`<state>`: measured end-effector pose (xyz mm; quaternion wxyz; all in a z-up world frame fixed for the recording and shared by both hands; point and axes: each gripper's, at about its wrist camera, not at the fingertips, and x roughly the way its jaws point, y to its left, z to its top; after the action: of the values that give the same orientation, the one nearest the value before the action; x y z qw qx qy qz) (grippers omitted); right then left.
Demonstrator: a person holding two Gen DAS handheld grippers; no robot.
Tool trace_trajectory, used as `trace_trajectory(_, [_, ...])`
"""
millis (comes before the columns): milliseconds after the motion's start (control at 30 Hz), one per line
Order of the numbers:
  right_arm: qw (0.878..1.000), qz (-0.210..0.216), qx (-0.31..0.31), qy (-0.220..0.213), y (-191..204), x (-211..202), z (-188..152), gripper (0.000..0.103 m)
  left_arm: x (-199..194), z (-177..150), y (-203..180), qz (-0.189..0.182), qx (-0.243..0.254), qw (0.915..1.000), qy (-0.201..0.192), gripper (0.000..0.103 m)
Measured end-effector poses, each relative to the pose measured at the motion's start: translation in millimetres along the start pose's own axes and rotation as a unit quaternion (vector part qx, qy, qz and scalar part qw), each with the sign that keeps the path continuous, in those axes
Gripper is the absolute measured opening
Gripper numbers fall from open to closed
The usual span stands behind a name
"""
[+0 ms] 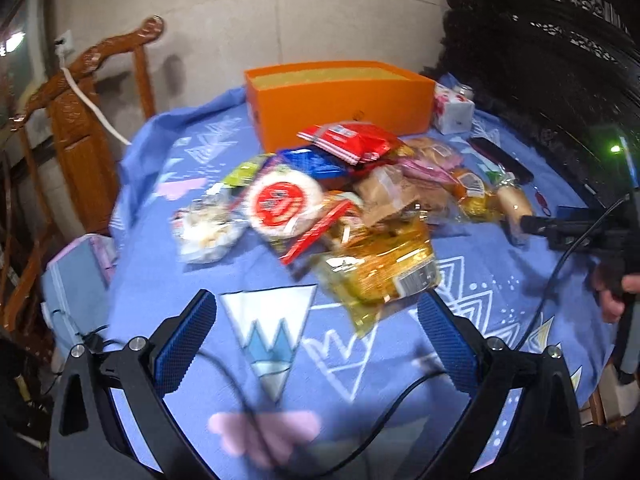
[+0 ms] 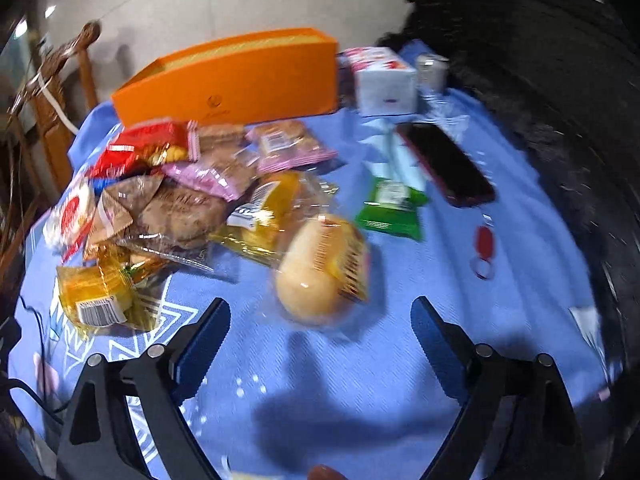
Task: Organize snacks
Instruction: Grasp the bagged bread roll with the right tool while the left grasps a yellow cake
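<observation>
Both tongs stand released, nothing between their pads: the left tongs (image 1: 316, 328) hover just near of a gold-wrapped packet (image 1: 380, 276), the right tongs (image 2: 320, 332) near a wrapped bun (image 2: 324, 268). Beyond, the snack pile (image 1: 320, 200) lies loose on the blue-clothed surface (image 1: 180, 280). The orange box (image 1: 340, 100) at the far side looks empty, so sorting has seemingly barely begun.

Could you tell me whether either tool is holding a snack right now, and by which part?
Nothing is held. The left tool and right tool both stand open above the blue tablecloth.
</observation>
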<state>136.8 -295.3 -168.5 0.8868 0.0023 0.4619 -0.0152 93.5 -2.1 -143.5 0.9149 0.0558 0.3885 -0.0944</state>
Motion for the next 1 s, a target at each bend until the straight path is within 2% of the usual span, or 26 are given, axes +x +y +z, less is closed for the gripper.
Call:
trace_trajectory(33, [1.000,-0.001,-0.006,0.004,2.1,3.8,0.0,0.092,7.1,2.6,-3.6,-0.005,0.003,1.0000,0.002,0.099])
trace_trajectory(67, [1.000,-0.006,-0.012,0.008,3.1,11.5,0.4,0.086,13.6,4.4,-7.6,-0.009,0.006,0.9999,0.004,0.099])
trace_trajectory(133, [1.000,-0.016,-0.021,0.018,2.0,24.6,-0.2,0.070,31.3,8.9,-17.2,-0.009,0.019,0.9997,0.010,0.099])
trace_trajectory(167, [0.999,-0.019,-0.020,0.021,-0.3,30.0,-0.1,0.059,39.2,10.5,-21.4,-0.008,0.026,0.9996,0.013,0.099])
trace_trajectory(300, [0.999,-0.018,-0.016,0.026,-10.6,40.9,-5.0,0.040,74.1,14.4,-34.4,-0.014,0.044,0.9985,0.030,0.099])
trace_trajectory(400, [1.000,-0.014,-0.014,0.014,-15.0,33.0,-9.6,0.034,89.1,16.1,-36.4,-0.042,0.032,0.9982,0.030,0.099])
trace_trajectory(467, [1.000,-0.013,-0.013,0.010,-17.5,27.6,-12.3,0.033,90.7,15.6,-38.3,-0.056,0.025,0.9981,0.011,0.096])
trace_trajectory(567, [1.000,-0.006,-0.002,0.009,-21.5,20.4,-17.0,0.033,87.5,13.4,-45.1,-0.062,0.035,0.9974,-0.008,0.080])
trace_trajectory(633, [1.000,-0.003,0.002,0.007,-22.3,16.3,-20.5,0.033,81.4,12.7,-46.2,-0.084,0.033,0.9958,-0.015,0.056])
trace_trajectory(700, [1.000,0.002,0.009,0.007,-21.7,12.5,-24.1,0.033,76.8,10.1,-48.3,-0.106,0.036,0.9937,-0.010,0.041])
trace_trajectory(767, [1.000,0.005,0.015,0.007,-21.7,9.3,-26.6,0.033,71.9,6.7,-53.9,-0.110,0.046,0.9928,-0.012,0.034])
trace_trajectory(833, [1.000,0.007,0.018,0.008,-22.0,5.2,-29.9,0.033,64.4,0.5,-59.3,-0.114,0.059,0.9917,-0.012,0.033])
trace_trajectory(867, [1.000,0.007,0.019,0.008,-22.5,3.9,-30.5,0.033,62.9,-1.5,-60.5,-0.116,0.062,0.9913,-0.007,0.038])
trace_trajectory(900, [1.000,0.008,0.019,0.007,-22.1,1.4,-32.3,0.033,63.2,-3.7,-61.3,-0.111,0.063,0.9918,0.005,0.058])
trace_trajectory(933, [1.000,0.007,0.018,0.007,-21.6,-0.7,-33.9,0.033,64.0,-6.9,-62.0,-0.105,0.064,0.9923,0.016,0.066])
trace_trajectory(1000, [1.000,0.006,0.017,0.005,-20.6,-6.1,-37.6,0.033,66.6,-14.6,-63.2,-0.105,0.072,0.9915,0.029,0.066])
